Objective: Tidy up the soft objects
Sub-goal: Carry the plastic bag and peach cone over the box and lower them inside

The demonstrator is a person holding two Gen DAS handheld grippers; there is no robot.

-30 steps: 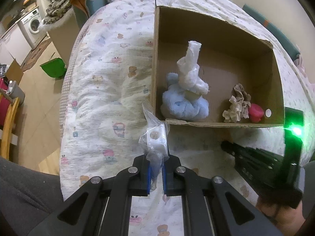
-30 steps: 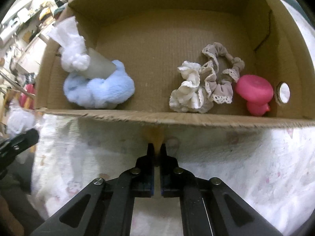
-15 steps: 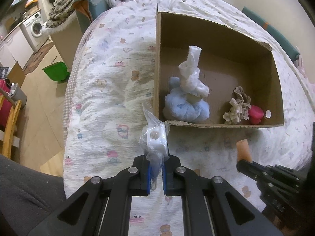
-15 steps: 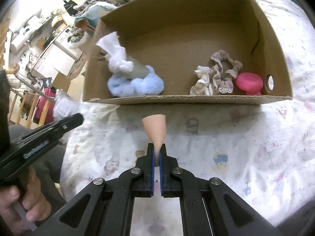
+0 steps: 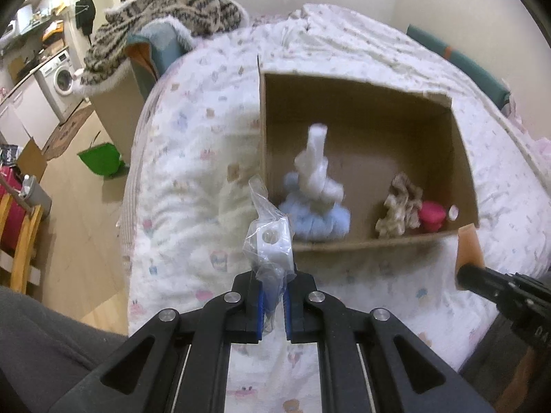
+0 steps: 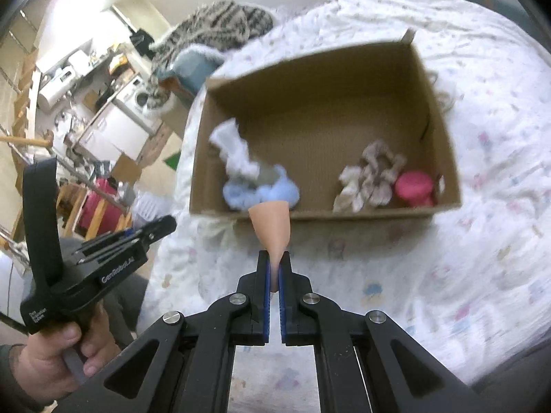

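Left gripper point(image 5: 273, 297) clamped on clear plastic bag holding white foam block point(image 5: 270, 241); right gripper point(image 6: 274, 277) pinching peach cone-shaped sponge point(image 6: 271, 225), both above quilt near open brown cardboard box point(image 6: 444, 158).

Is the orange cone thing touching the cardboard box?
Cannot tell. In the right wrist view the peach cone, pinched by the right gripper, overlaps the cardboard box rim, but no gap or contact shows.

Bed under my claws: white quilt point(image 5: 193, 158) with small cartoon prints. Open cardboard box point(image 6: 320, 79) sits directly on it. Striped fuzzy blanket point(image 5: 165, 7) heaped at the far end.
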